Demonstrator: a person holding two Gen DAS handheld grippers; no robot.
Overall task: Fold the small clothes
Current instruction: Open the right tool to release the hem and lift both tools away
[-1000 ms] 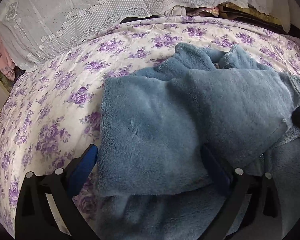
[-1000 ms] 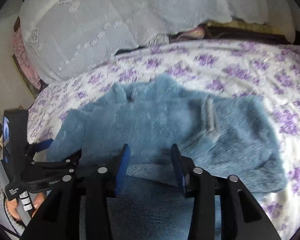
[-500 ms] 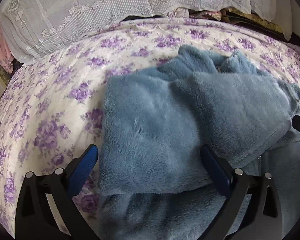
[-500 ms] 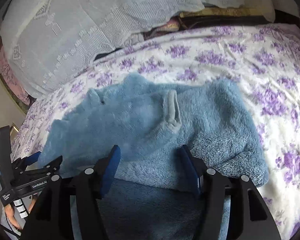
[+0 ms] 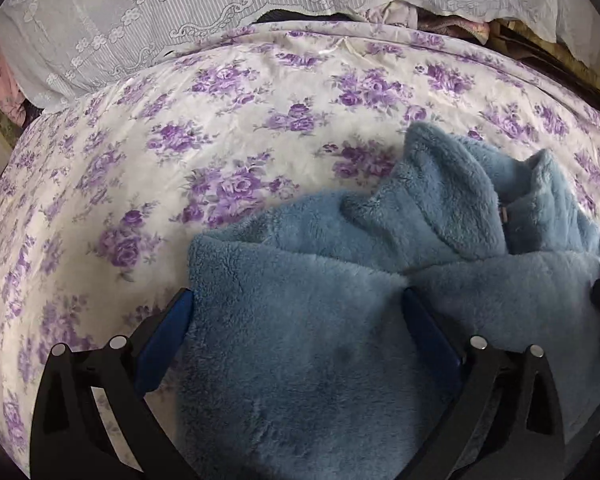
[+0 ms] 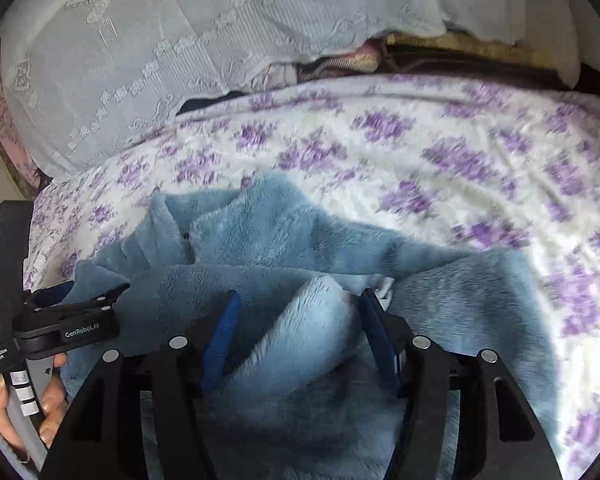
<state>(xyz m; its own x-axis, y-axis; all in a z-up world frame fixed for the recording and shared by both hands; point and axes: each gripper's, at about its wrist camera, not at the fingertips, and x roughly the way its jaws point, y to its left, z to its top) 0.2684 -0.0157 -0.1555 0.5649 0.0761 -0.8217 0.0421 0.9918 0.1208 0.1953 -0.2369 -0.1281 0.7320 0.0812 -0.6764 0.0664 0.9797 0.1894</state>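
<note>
A blue fleece garment (image 5: 308, 352) lies folded over on a bed with a purple-flowered sheet (image 5: 148, 184); its collar (image 5: 452, 184) points toward the pillows. My left gripper (image 5: 296, 298) is open wide just above the garment's left folded part, one finger at the fleece's left edge. In the right wrist view this left gripper (image 6: 88, 292) is at the left, held by a hand (image 6: 52, 400). My right gripper (image 6: 298, 304) is open with a raised fold of the fleece (image 6: 300, 332) between its fingers; the pads do not visibly squeeze it.
White lace-covered pillows (image 5: 180, 12) line the head of the bed, with a pile of darker fabrics (image 6: 440, 56) behind them. Bare flowered sheet (image 6: 460, 160) stretches around the garment on the left, far side and right.
The right jaws stand wider than a second ago, and a hump of fleece now bulges between them. Both grippers have shifted over the garment, which looks more bunched.
</note>
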